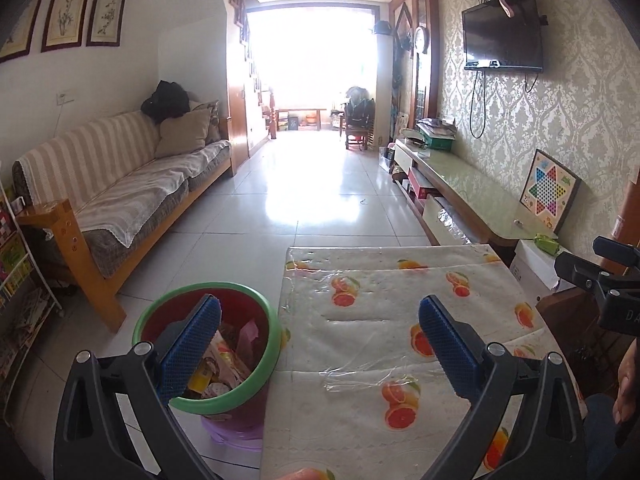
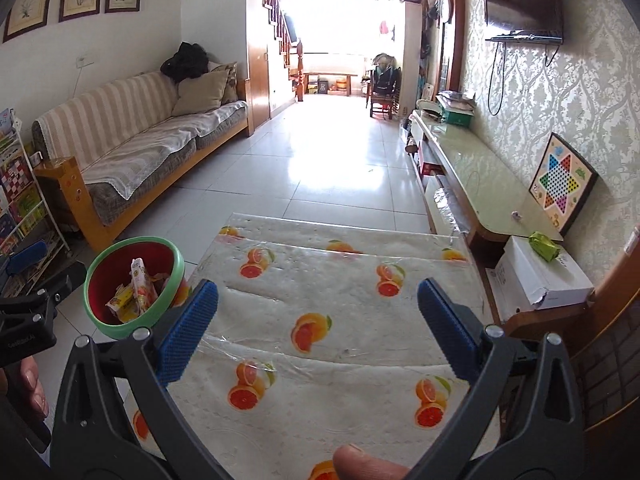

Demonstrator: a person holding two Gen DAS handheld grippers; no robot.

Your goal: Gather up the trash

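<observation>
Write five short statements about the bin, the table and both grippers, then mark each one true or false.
1. The bin has a green rim and wrappers inside. True.
2. The bin stands on top of the table. False: it stands on the floor beside the table's left edge.
3. The left gripper holds a wrapper. False: its jaws are wide open with nothing between them.
4. The right gripper is open over the orange-print tablecloth. True.
5. Crumpled trash lies scattered on the tablecloth. False: no loose trash shows on it in either view.
</observation>
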